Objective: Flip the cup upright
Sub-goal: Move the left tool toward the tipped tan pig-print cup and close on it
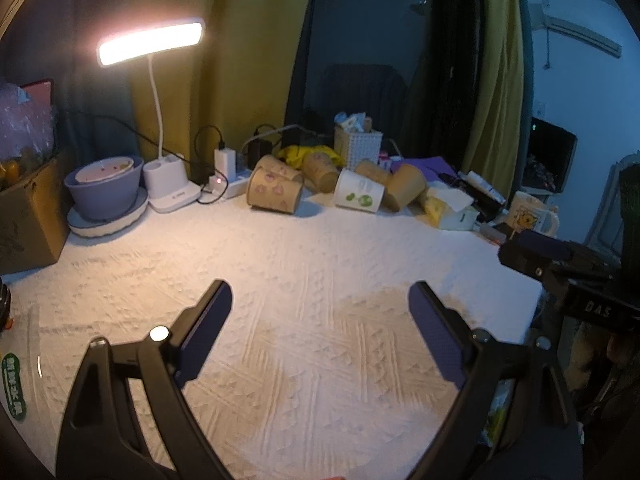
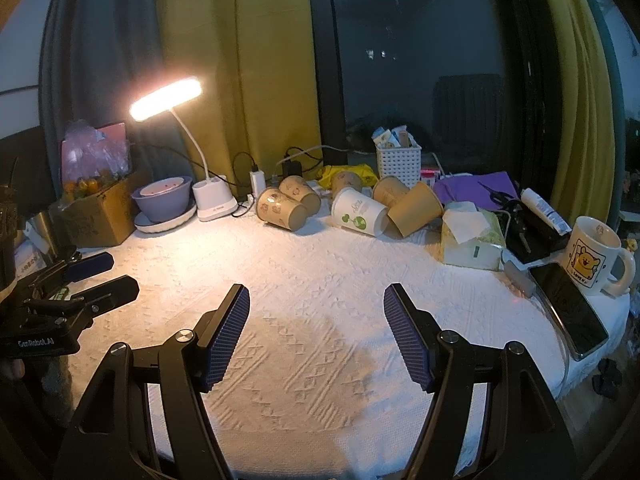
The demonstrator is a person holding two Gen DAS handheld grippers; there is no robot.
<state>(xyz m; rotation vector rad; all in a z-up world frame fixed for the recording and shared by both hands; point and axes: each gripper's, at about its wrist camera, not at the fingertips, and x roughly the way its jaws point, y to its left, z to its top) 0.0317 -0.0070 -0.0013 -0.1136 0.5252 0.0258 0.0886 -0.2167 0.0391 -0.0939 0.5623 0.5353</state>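
Several paper cups lie on their sides at the far edge of the white textured cloth: a brown printed cup [image 1: 274, 192] [image 2: 282, 210], a white cup with green print [image 1: 360, 196] [image 2: 360, 212], and a plain brown cup [image 1: 406, 186] [image 2: 416, 210]. My left gripper [image 1: 320, 300] is open and empty, low over the cloth, well short of the cups. My right gripper [image 2: 316, 304] is open and empty too, also short of the cups. Each gripper shows at the edge of the other's view, the right one [image 1: 560, 264] and the left one [image 2: 100, 276].
A lit desk lamp [image 2: 212, 204], purple bowl on a plate [image 2: 164, 200], cardboard box [image 2: 96, 216] at the left. Tissue box [image 2: 472, 240], cartoon mug [image 2: 596, 256], phone [image 2: 572, 312] and a white basket [image 2: 400, 164] at the right. Chargers and cables sit behind the cups.
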